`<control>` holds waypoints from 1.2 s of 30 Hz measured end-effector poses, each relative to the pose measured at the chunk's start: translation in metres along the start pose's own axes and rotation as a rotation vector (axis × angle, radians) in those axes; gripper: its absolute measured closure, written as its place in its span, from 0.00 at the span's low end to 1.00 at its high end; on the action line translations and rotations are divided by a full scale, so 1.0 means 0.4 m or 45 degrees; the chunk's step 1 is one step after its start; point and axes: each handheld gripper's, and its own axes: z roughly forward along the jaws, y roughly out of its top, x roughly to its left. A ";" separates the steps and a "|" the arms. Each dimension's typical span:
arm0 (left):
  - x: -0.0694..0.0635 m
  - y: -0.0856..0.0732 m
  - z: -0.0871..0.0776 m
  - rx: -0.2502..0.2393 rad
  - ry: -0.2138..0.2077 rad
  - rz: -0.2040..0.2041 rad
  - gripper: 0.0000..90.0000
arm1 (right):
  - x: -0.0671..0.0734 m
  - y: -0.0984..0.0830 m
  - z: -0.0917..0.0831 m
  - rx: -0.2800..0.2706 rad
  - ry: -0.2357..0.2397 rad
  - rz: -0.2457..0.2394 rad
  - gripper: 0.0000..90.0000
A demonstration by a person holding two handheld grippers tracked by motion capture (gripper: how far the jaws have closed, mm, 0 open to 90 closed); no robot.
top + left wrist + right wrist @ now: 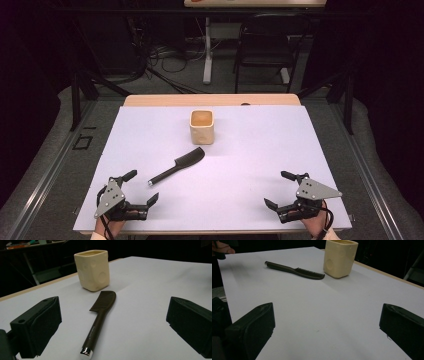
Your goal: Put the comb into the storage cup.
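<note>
White tabletop [260,165]: black comb [177,166] lying flat, chrome-tipped handle; both grippers released, empty

Comb [100,315] handle print — too small

This is looking like a lab or recording room, not a home. The counter [260,165] is wearing a plain white sheet, sitting inside a dark frame of black metal struts [76,97]. Behind it, loose cables [167,62] are trailing over a grey carpet floor [55,165], and a black chair [265,47] is standing by a white desk leg [207,50]. Dark walls are closing in on both sides, and another desk edge [255,3] is showing at the very back.
</note>
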 end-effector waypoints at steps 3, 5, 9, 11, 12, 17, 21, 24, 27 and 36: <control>0.000 0.000 0.001 0.003 -0.012 0.004 0.00 | 0.001 0.000 0.002 0.007 0.004 -0.003 0.00; 0.002 0.002 0.001 0.010 -0.024 -0.001 0.00 | 0.001 -0.002 0.007 0.026 0.004 -0.016 0.00; 0.004 0.006 0.006 0.043 -0.019 -0.015 0.00 | -0.001 -0.003 0.007 0.030 0.008 -0.007 0.00; 0.007 0.010 0.013 0.086 -0.031 -0.025 0.01 | -0.002 -0.004 0.009 0.030 0.007 -0.007 0.00; 0.007 0.010 0.013 0.086 -0.031 -0.025 0.01 | -0.001 -0.003 0.009 0.029 0.008 -0.010 0.00; 0.000 0.031 0.029 0.135 -0.029 0.018 0.00 | -0.002 -0.003 0.013 0.030 0.013 -0.015 0.00; 0.005 0.038 0.045 0.229 -0.031 -0.003 0.00 | -0.003 -0.004 0.014 0.040 0.016 -0.010 0.00; 0.021 0.036 0.058 0.283 -0.025 -0.049 0.00 | -0.003 -0.004 0.017 0.036 0.012 -0.011 0.00; 0.028 0.040 0.063 0.286 -0.024 -0.055 0.00 | -0.003 -0.003 0.018 0.045 0.016 -0.015 0.00; 0.042 0.050 0.101 0.338 -0.029 -0.064 0.00 | -0.004 -0.004 0.018 0.045 0.007 -0.016 0.00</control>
